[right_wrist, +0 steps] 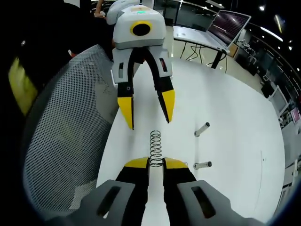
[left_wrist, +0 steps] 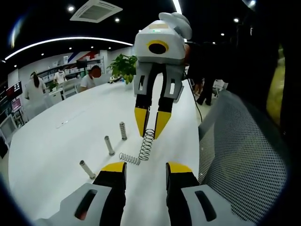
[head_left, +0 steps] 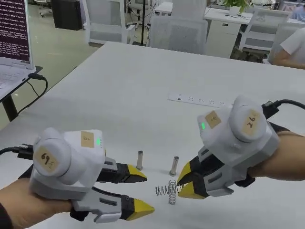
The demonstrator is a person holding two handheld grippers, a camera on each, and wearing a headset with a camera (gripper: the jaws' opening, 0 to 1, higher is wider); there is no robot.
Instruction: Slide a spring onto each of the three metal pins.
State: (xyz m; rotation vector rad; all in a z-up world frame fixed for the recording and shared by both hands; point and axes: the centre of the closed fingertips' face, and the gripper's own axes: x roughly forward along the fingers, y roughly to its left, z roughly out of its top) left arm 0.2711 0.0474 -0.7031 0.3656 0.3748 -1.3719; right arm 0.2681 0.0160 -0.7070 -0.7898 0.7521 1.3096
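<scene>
Pinching the top of a thin steel coil spring, our right gripper has its yellow-tipped fingers pressed onto the wire. The spring hangs nearly upright from them, its lower end down at the white tabletop, close to the near edge. Our left gripper sits opposite with its fingers spread and nothing between them.

We count three short grey metal pins standing upright. Two are bare, a nearer bare pin and a second bare pin beside it, and a third pin looks already sleeved in a coil. We count three springs too: the one on that pin, the one we hold, and a loose spring lying flat at the held one's foot.

The nearer bare pin stands just beyond the right fingers, toward the far edge, its axis roughly parallel to the held spring. We judge the right gripper much the nearer for lifting the spring and threading it down.
</scene>
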